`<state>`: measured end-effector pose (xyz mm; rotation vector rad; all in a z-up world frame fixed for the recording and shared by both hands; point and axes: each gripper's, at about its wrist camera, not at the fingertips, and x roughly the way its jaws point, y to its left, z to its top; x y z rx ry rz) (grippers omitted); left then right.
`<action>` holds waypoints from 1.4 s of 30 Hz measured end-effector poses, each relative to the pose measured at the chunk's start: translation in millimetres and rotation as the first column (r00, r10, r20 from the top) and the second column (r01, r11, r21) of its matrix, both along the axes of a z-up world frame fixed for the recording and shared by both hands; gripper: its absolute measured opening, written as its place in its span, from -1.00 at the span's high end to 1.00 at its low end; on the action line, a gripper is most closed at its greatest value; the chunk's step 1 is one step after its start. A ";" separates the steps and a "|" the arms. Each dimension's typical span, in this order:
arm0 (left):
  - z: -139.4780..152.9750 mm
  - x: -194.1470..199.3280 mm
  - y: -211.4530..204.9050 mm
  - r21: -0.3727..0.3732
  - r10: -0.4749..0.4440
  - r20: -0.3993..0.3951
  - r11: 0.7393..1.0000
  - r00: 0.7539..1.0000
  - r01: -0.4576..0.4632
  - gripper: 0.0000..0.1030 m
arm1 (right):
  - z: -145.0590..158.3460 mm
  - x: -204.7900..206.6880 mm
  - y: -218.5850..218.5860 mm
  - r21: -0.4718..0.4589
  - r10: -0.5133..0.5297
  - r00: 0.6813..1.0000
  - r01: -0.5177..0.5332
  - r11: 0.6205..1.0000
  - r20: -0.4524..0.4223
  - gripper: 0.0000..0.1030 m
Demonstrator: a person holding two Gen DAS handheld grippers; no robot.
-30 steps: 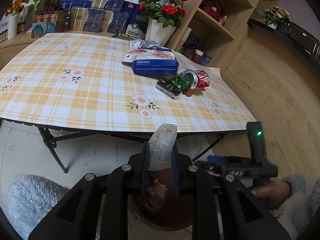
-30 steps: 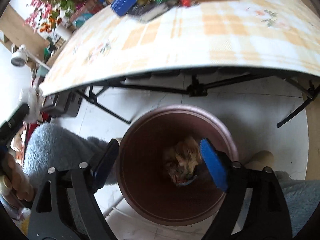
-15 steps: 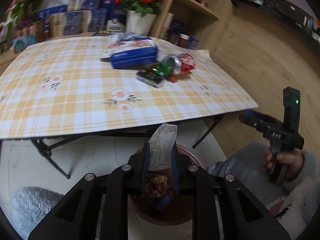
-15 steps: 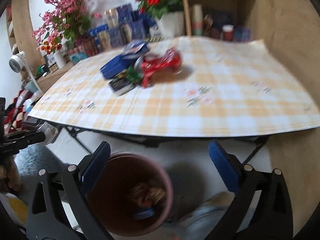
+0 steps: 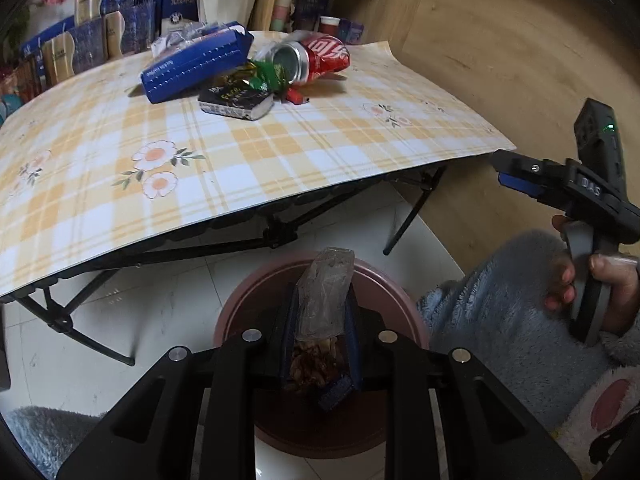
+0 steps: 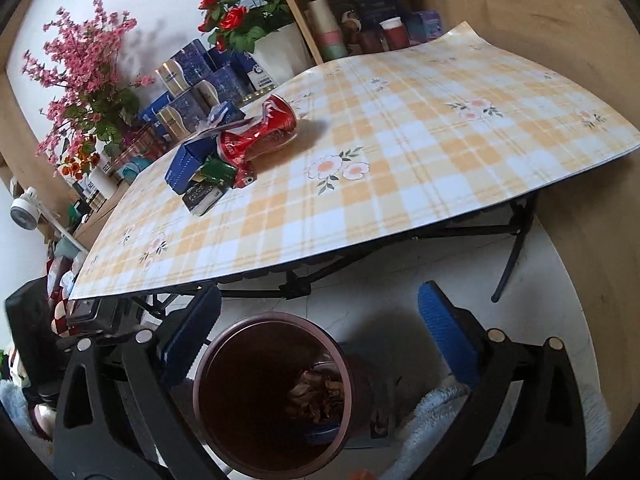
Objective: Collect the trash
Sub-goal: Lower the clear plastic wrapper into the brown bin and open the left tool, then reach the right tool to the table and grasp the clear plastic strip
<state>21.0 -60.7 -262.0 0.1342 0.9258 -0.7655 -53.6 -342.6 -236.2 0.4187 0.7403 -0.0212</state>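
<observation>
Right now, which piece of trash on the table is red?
The crushed soda can, lying on its side next to the blue box. It is the biggest red thing there; the small packet in front of it is black.

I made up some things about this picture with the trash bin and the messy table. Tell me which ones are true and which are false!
1. The left hand-held gripper pinches a clear plastic wrapper. True.
2. The right hand-held gripper holds the red can. False: its jaws stand wide open with nothing between them, and the crushed red can lies on the table.
3. The trash bin sits on the floor in front of the table. True.
4. The trash bin is empty. False: crumpled brown trash already lies inside.
5. The blue box is on the floor. False: it lies on the table beside the can.
</observation>
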 end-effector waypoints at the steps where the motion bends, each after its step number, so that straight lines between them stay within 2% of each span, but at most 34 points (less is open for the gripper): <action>1: 0.1 1.0 0.9 -0.008 0.000 -0.001 1.000 1.000 0.000 0.58 | 0.3 -0.1 1.7 -0.005 0.005 1.000 -0.005 1.000 0.001 -0.89; 12: 2.1 6.2 13.1 -0.034 0.038 -0.018 0.999 0.999 -0.039 0.55 | -4.0 9.1 11.4 -0.044 0.036 0.999 -0.037 0.998 -0.033 -0.89; 19: 4.0 4.1 12.0 -0.048 0.016 -0.017 0.999 1.000 -0.016 0.52 | -3.8 9.2 11.4 -0.045 0.034 0.999 -0.036 0.998 -0.037 -0.89; 21: 4.7 1.8 9.6 -0.049 0.003 -0.011 0.999 1.000 -0.004 0.43 | -3.6 9.2 11.4 -0.045 0.035 0.999 -0.036 0.998 -0.036 -0.89; 22: 5.4 0.8 8.6 -0.042 0.005 -0.002 0.999 1.000 -0.005 0.22 | -3.6 9.2 11.4 -0.045 0.034 0.999 -0.035 0.998 -0.037 -0.89; 23: 6.3 0.5 8.4 -0.037 0.012 0.007 0.999 1.000 -0.012 -0.09 | -3.6 9.2 11.3 -0.045 0.034 0.999 -0.035 0.998 -0.037 -0.89; 26: 12.1 0.8 14.4 -0.036 0.067 0.054 0.997 0.996 -0.065 -0.33 | -3.5 9.1 11.2 -0.045 0.033 0.999 -0.035 0.998 -0.037 -0.89; 29: 21.6 2.0 24.4 -0.021 0.175 0.141 0.984 0.974 -0.174 -0.68 | -3.8 8.7 10.9 -0.046 0.031 0.999 -0.033 0.998 -0.037 -0.89; 31: 29.6 2.6 34.7 -0.042 0.245 0.193 0.970 0.950 -0.241 -0.76 | -4.3 8.8 10.3 -0.045 0.029 0.999 -0.031 0.999 -0.039 -0.89; 34: 35.0 6.6 47.1 -0.066 0.324 0.212 0.946 0.922 -0.318 -0.79 | -4.6 8.5 10.3 -0.045 0.030 0.999 -0.031 0.998 -0.040 -0.89; 39: 39.1 16.6 64.4 -0.096 0.412 0.195 0.911 0.890 -0.401 -0.82 | -4.9 8.9 11.0 -0.048 0.030 0.999 -0.032 0.998 -0.045 -0.89; 42: 39.8 17.0 72.1 -0.105 0.435 0.186 0.900 0.881 -0.423 -0.83 | -4.5 8.5 11.9 -0.048 0.029 0.998 -0.032 0.998 -0.046 -0.89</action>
